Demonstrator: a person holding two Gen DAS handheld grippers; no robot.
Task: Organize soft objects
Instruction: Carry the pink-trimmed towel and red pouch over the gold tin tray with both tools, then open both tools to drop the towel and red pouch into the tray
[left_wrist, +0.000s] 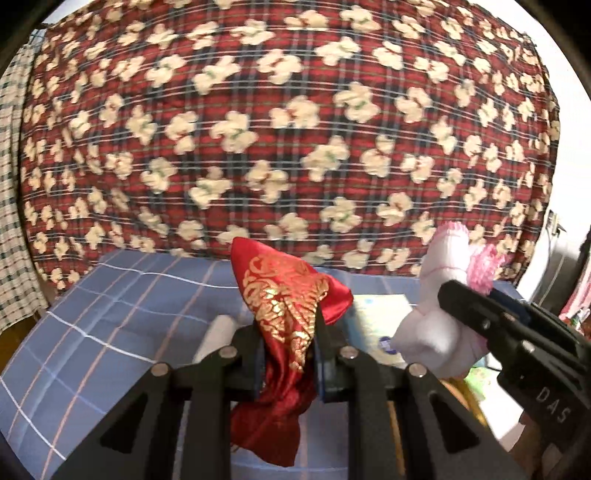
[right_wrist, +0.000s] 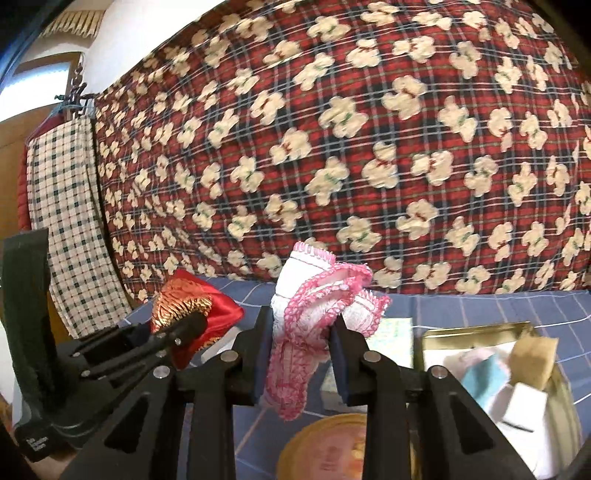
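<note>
My left gripper is shut on a red satin cloth with gold embroidery, held up above the blue checked surface; the cloth hangs down between the fingers. My right gripper is shut on a white cloth with pink lace edging, also lifted. The two grippers are side by side: the right gripper with its white cloth shows at the right of the left wrist view, and the left gripper with the red cloth shows at the left of the right wrist view.
A gold rectangular tin holding several small soft items sits at the right. A round gold lid lies below the right gripper. A pale packet lies on the surface. A red plaid bear-print quilt hangs behind.
</note>
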